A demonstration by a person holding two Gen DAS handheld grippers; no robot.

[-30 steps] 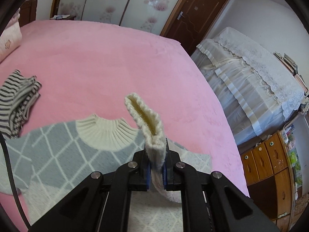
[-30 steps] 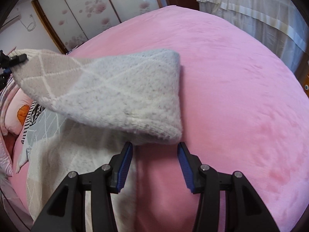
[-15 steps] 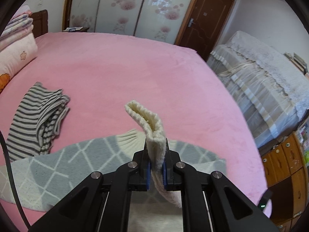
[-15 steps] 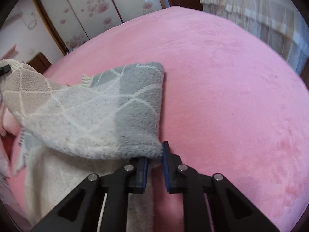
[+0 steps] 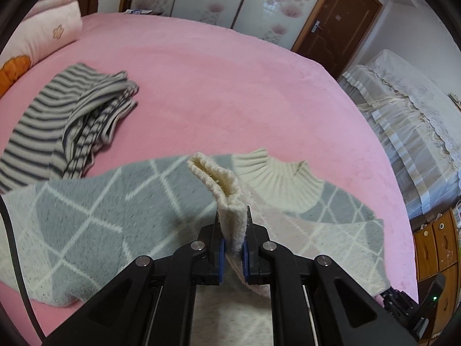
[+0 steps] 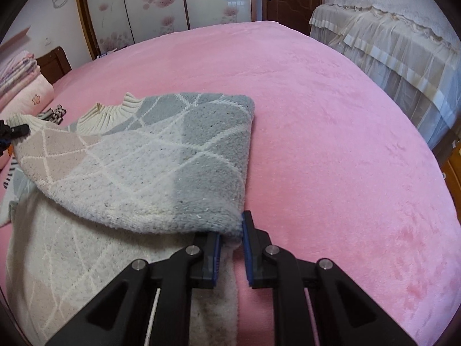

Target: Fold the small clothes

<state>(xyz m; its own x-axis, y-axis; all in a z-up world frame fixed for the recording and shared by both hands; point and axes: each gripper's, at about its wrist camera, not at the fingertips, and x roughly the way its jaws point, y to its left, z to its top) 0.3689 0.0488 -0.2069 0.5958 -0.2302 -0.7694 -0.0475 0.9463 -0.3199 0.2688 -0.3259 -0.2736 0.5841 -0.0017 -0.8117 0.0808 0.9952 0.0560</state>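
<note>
A: We start with the largest item, the pink bed cover (image 5: pixel 230 86). What rests on it?

B: We see the grey and cream diamond-patterned sweater (image 5: pixel 86 216) spread across its near part, ribbed collar (image 5: pixel 282 184) toward the far side. In the left view its long axis runs roughly left to right. A folded striped garment (image 5: pixel 72 115) lies just beyond it, near a pillow (image 5: pixel 52 34).

A: We see no containers on the bed. The wooden drawers (image 5: pixel 435 248) beside it are closed, contents hidden. Gripper states?

B: The left gripper (image 5: pixel 232 255) is clamped on the cream cuff (image 5: pixel 224 196), which stands upright. The right gripper (image 6: pixel 232 255) pinches the folded grey edge of the sweater (image 6: pixel 173 158), with that flap lifted over the cream body below.
</note>
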